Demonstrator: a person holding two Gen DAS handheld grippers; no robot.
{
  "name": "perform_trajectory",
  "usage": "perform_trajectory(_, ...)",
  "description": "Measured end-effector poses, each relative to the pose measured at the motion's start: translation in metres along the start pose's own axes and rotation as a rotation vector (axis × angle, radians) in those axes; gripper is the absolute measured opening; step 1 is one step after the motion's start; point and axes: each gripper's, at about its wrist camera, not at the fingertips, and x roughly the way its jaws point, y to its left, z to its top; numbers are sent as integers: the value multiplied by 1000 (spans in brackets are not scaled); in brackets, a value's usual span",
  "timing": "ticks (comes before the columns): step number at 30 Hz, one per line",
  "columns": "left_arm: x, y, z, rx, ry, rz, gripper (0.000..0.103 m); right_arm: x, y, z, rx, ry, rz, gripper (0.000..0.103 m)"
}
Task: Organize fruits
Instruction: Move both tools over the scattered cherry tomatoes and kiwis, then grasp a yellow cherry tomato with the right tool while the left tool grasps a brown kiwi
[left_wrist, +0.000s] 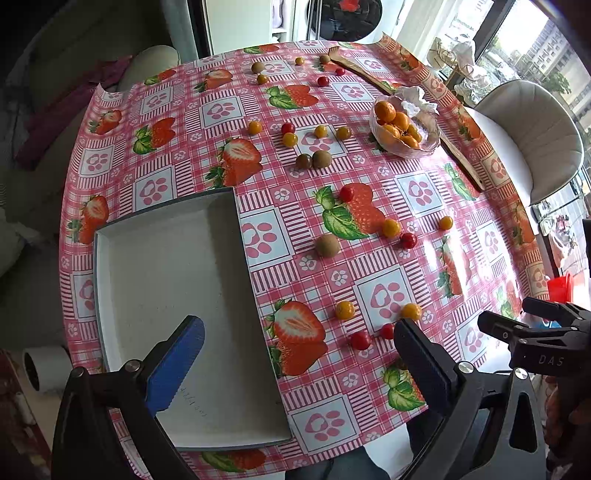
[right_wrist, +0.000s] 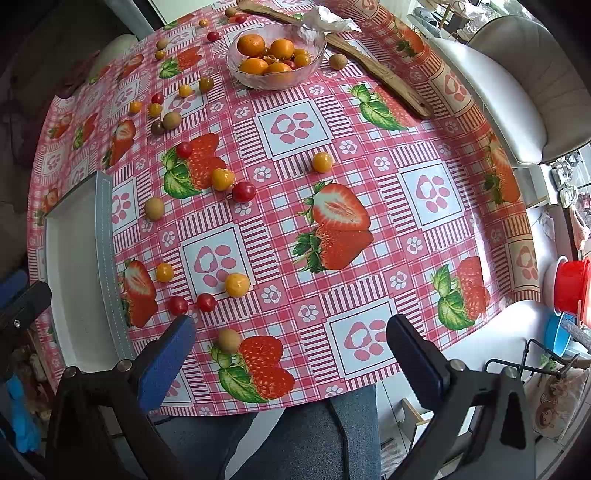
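Small red and yellow tomatoes and brown kiwis lie scattered on the strawberry-print tablecloth. An empty white rectangular tray sits at the near left; it also shows in the right wrist view. A glass bowl of oranges stands at the far right, also in the right wrist view. My left gripper is open and empty, above the tray's right edge, near a red tomato. My right gripper is open and empty above the table's near edge, close to a kiwi.
A long wooden utensil and crumpled tissue lie behind the bowl. A white chair stands at the right. A red container and a blue one sit off the table's right side.
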Motion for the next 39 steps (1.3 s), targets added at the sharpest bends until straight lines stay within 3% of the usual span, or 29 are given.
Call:
perform_trajectory(11, 53, -23, 17, -24, 65, 32, 103, 18, -17, 21, 18, 20, 6, 103)
perform_trajectory(20, 110, -40, 44, -56, 61, 138, 103, 66, -40, 71, -46, 46, -29, 103)
perform_trajectory(26, 132, -39, 50, -106, 49, 164, 103, 89, -45, 104, -101, 22, -53, 98)
perform_trajectory(28, 139, -40, 51, -107, 63, 166, 82, 96, -47, 112, -103, 28, -42, 84)
perform_trajectory(32, 147, -38, 50, -129, 78, 161, 79, 104, -45, 122, -118, 29, -45, 75)
perform_trajectory(35, 146, -37, 52, -132, 55, 133, 64, 103, -37, 125, -164, 8, -71, 66)
perform_trajectory(36, 145, -39, 52, -129, 49, 118, 54, 103, -33, 128, -179, 0, -71, 59)
perform_trajectory(37, 143, -43, 51, -124, 44, 100, 41, 101, -29, 129, -196, -10, -69, 45)
perform_trajectory(39, 142, -52, 51, -107, 35, 91, 29, 99, -20, 131, -235, -26, -63, 20)
